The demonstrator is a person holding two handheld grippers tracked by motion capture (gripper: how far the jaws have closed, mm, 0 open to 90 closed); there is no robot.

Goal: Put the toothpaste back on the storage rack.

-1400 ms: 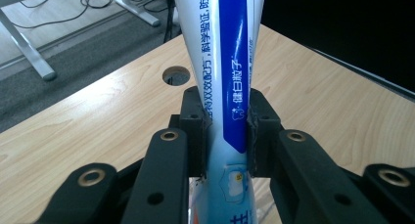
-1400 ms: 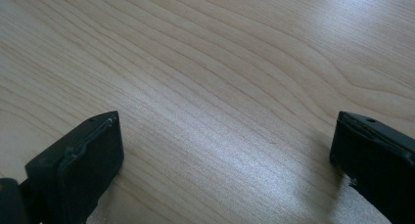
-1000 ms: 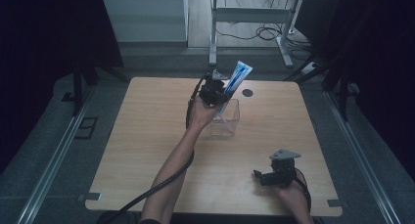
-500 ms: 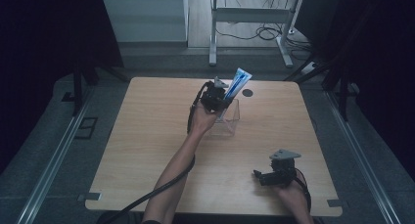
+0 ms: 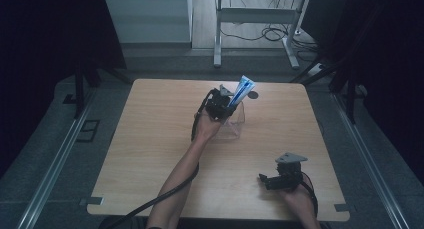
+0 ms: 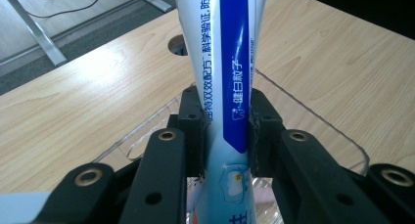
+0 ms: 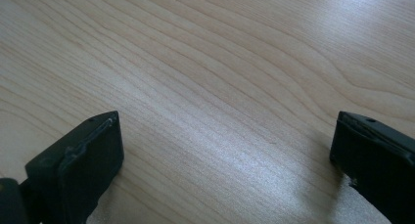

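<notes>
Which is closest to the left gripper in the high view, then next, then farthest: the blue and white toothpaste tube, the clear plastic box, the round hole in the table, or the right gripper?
1. Blue and white toothpaste tube: clamped in the left gripper.
2. Clear plastic box: right under it.
3. Round hole in the wooden table: just beyond, toward the far edge.
4. Right gripper: resting at the near right.

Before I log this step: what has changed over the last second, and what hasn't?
The left gripper, shut on the toothpaste tube, has come down, sinking the tube deeper into the clear container. The grip has not changed. The right gripper stayed open and resting near the table's front edge; the container has not shifted.
</notes>
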